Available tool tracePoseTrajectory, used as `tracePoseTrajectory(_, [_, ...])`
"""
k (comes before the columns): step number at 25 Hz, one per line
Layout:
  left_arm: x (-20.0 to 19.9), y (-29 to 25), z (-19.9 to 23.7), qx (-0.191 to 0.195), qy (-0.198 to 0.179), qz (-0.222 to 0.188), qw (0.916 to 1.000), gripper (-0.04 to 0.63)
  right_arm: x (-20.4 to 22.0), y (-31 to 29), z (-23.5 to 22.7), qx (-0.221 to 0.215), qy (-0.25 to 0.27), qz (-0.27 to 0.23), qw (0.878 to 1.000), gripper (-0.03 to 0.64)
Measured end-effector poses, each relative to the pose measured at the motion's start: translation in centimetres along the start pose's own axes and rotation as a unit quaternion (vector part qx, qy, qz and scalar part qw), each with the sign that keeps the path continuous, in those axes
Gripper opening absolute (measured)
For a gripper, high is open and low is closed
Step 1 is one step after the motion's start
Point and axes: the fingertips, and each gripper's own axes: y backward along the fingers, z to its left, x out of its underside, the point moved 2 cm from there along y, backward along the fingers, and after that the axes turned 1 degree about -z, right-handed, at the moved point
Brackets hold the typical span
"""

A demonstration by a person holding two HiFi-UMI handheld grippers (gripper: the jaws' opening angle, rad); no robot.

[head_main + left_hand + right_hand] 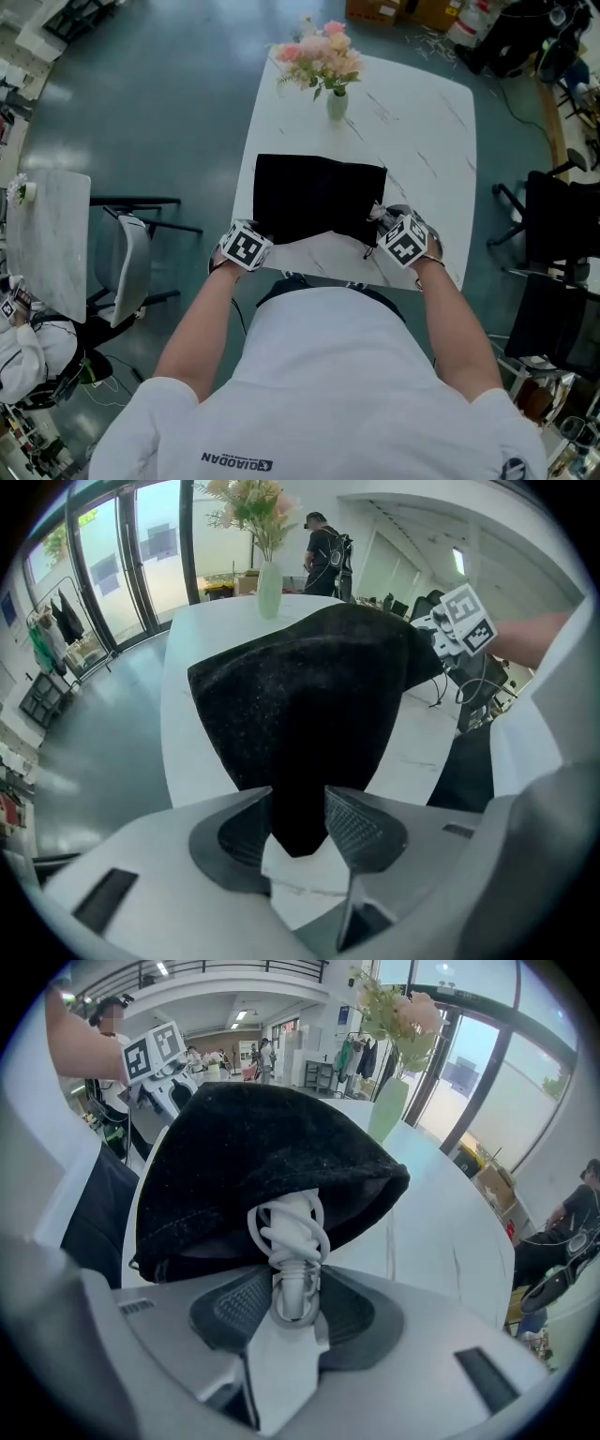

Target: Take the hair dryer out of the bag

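Black cloth at the left: the near left corner of the bag [319, 197] lies between the jaws of the left gripper [298, 827].
Left gripper: its jaws stand wide apart. The corner sits in the gap, but the pads do not look pressed on it, so nothing is held there.
Why it is there: probably to take hold of the closed end, so the bag stays put while the other side is pulled.
Table [422, 122]: white marble-look top. The bag lies flat near the person's edge, with a vase of flowers [336, 101] well apart at the far end.
Bag as container: dark, soft and bulging in the middle, with its closed side to the left and its mouth to the right.
Contents: the hair dryer is inside the bag and its body is hidden by the cloth. Only a white wound cord [292, 1232] pokes out of the mouth.
Right gripper [295, 1302]: its jaws are closed on that white cord bundle just outside the mouth, with a pad on each side.
Why it is held so: the cord is the only part within reach, so it serves as the handle for drawing the dryer out to the right.
Progress: extraction has barely begun, and nearly all of the dryer is still in the bag.
Risk: with the left end unclamped, the whole bag may slide along with the pull.
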Motion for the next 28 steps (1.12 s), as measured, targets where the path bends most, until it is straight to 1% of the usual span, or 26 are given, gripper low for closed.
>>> tracePoseTrajectory(2, [-0.1, -0.1, 0.1, -0.008, -0.006, 0.002, 0.9999, 0.18, -0.1, 0.1, 0.1, 0.002, -0.001, -0.005, 1.0, 0.17])
tracePoseTrajectory(4, [0.1, -0.4, 0.1, -0.012, -0.009, 0.005, 0.9999, 0.164, -0.1, 0.4, 0.2, 0.004, -0.012, -0.013, 1.0, 0.17])
tracePoseTrajectory(5, [0.2, -0.6, 0.2, -0.014, -0.009, 0.004, 0.9999, 0.146, 0.0, 0.5, 0.3, 0.002, -0.019, -0.017, 1.0, 0.17])
tracePoseTrajectory(7, [0.2, -0.6, 0.5, -0.015, -0.007, 0.002, 0.9999, 0.079, -0.2, 0.8, 0.6, -0.003, -0.025, -0.024, 0.999, 0.169])
tracePoseTrajectory(10, [-0.2, -0.3, 0.8, -0.016, -0.011, 0.005, 0.9998, 0.051, -0.5, 1.2, 0.5, -0.011, -0.022, -0.027, 0.999, 0.169])
tracePoseTrajectory(14, [-0.7, 0.6, 1.9, -0.028, -0.021, -0.001, 0.9994, 0.044, -0.5, 1.7, 0.0, -0.022, -0.008, -0.029, 0.999, 0.167])
tracePoseTrajectory(16, [-0.6, 0.4, 2.3, -0.024, -0.017, -0.012, 0.9995, 0.044, -0.2, 1.7, -0.3, -0.032, 0.004, -0.029, 0.999, 0.167])
tracePoseTrajectory(19, [0.0, 1.1, 2.7, -0.032, -0.011, 0.009, 0.9994, 0.043, 0.5, 1.8, -0.8, -0.049, 0.032, -0.021, 0.998, 0.167])
tracePoseTrajectory(21, [0.4, 1.0, 2.6, -0.03, -0.006, 0.015, 0.9994, 0.043, 1.2, 2.1, -1.4, -0.058, 0.055, -0.013, 0.997, 0.167])
tracePoseTrajectory(24, [0.5, 0.9, 2.5, -0.031, -0.005, 0.015, 0.9994, 0.043, 2.3, 2.5, -2.4, -0.066, 0.081, -0.002, 0.995, 0.167])
tracePoseTrajectory(28, [0.2, 1.5, 2.8, -0.035, -0.002, 0.005, 0.9994, 0.043, 3.4, 2.8, -3.3, -0.073, 0.092, 0.011, 0.993, 0.167])
